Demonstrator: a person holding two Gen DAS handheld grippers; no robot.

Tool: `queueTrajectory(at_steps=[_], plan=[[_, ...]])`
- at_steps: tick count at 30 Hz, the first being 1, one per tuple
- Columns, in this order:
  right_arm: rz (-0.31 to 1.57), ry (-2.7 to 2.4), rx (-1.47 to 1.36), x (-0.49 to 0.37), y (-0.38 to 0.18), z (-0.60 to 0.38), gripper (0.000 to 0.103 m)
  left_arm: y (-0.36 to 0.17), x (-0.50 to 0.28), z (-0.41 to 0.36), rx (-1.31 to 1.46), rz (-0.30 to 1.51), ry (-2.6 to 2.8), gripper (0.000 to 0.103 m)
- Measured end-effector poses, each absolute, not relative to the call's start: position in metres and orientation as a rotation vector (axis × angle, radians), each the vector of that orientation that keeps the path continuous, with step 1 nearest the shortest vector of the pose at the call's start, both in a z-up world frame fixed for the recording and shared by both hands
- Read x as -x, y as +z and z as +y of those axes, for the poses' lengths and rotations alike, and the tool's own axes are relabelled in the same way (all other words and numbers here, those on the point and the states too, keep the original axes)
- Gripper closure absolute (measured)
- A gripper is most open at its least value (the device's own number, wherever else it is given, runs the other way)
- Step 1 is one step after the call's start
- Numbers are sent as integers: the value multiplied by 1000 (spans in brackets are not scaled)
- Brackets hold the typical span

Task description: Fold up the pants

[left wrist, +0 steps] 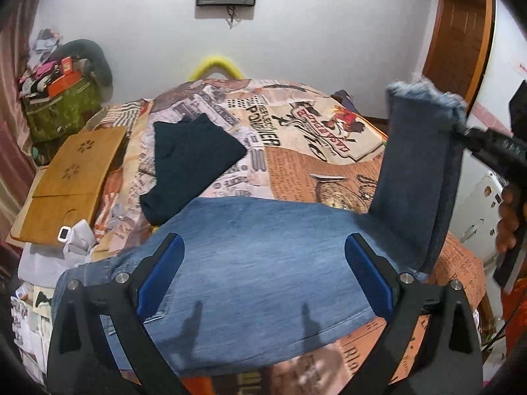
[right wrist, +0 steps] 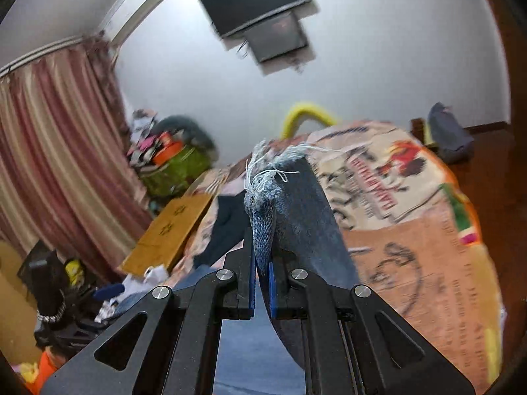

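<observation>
Blue jeans (left wrist: 263, 263) lie across the printed bedspread (left wrist: 296, 151). My left gripper (left wrist: 263, 263) is open and hovers just above the upper part of the jeans, its blue pads wide apart. My right gripper (right wrist: 262, 263) is shut on the frayed hem of the jeans (right wrist: 263, 217) and holds the leg end lifted above the bed. In the left wrist view that raised leg (left wrist: 418, 171) stands up at the right, with the right gripper (left wrist: 461, 128) pinching its top edge.
A folded dark garment (left wrist: 191, 161) lies on the bed beyond the jeans. A wooden lap tray (left wrist: 72, 177) sits at the bed's left edge. A green bag with clutter (left wrist: 62, 105) stands at the back left. A door (left wrist: 461, 33) is at the right.
</observation>
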State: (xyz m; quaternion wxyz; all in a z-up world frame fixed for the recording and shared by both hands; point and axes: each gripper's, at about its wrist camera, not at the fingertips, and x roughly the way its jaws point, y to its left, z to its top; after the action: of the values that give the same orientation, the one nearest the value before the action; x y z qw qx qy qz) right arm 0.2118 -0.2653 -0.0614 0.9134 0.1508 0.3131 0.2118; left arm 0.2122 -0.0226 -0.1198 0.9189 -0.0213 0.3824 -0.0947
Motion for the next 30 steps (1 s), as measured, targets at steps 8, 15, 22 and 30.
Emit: queueTrajectory(at_steps=[8,15,22,30], plan=[[807,569,-219,-215,-113,-192,98,-130,-202,11,88,818,-153,4],[951,652,-71,-203,-161,-145,96,-136,-197,29,110,834,-109,4],[997,702,-56,-192,-161,-145,72,-136,-200,26,105,839,-103,4],[878,646,-79,-190,-126,-191,62,-124,-216,-5,35,818,-150,4]])
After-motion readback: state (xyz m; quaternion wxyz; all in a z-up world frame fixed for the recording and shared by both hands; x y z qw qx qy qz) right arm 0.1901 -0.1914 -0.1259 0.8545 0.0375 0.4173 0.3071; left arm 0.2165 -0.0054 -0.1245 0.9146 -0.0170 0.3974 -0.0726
